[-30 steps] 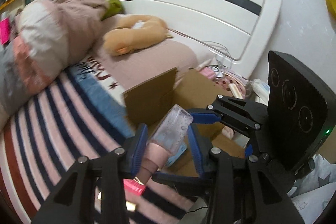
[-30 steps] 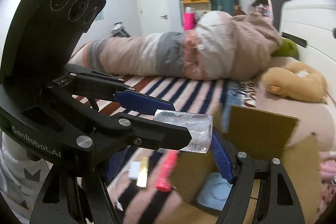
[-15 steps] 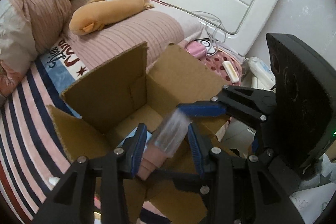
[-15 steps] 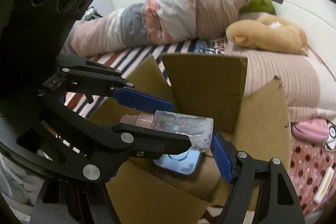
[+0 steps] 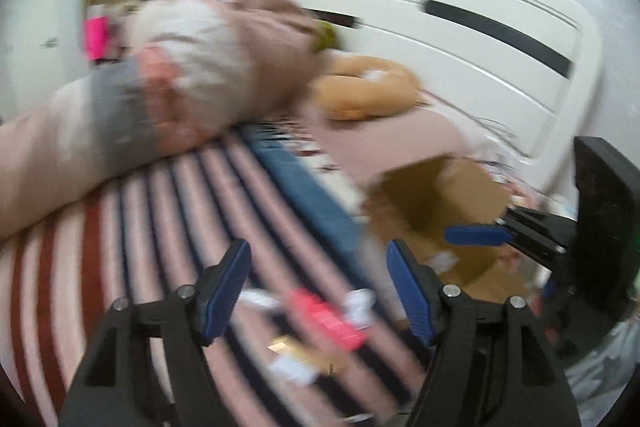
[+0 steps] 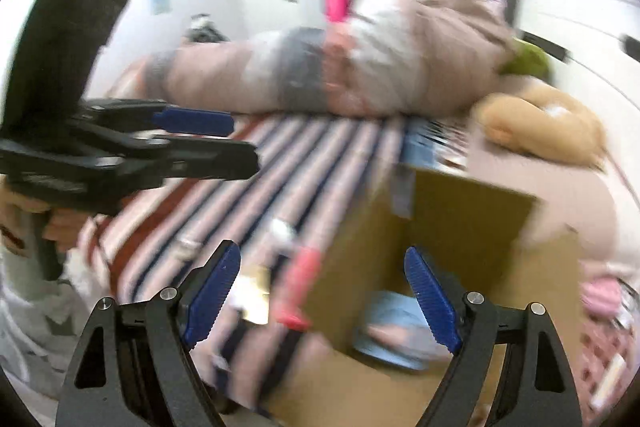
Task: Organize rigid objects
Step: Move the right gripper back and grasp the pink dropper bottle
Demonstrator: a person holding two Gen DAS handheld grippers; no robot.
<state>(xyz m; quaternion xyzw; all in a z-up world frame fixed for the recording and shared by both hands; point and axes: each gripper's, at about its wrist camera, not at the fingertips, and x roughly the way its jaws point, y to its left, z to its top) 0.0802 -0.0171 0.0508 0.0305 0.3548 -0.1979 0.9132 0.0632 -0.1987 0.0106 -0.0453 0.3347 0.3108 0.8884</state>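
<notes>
Now both jaws are spread with nothing held, left hand-held gripper (image 5: 318,283) and right hand-held gripper (image 6: 322,297); a fetch seems in hand; next, the pink tube (image 6: 299,291) on the striped bed (image 6: 280,163), beside the cardboard box (image 6: 472,211), is likely to be clamped.

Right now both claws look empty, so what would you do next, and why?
Probably lower the open left gripper toward the pink item on the striped blanket. It lies loose just below the fingers, outside the cardboard box, and the right gripper is also open.
</notes>
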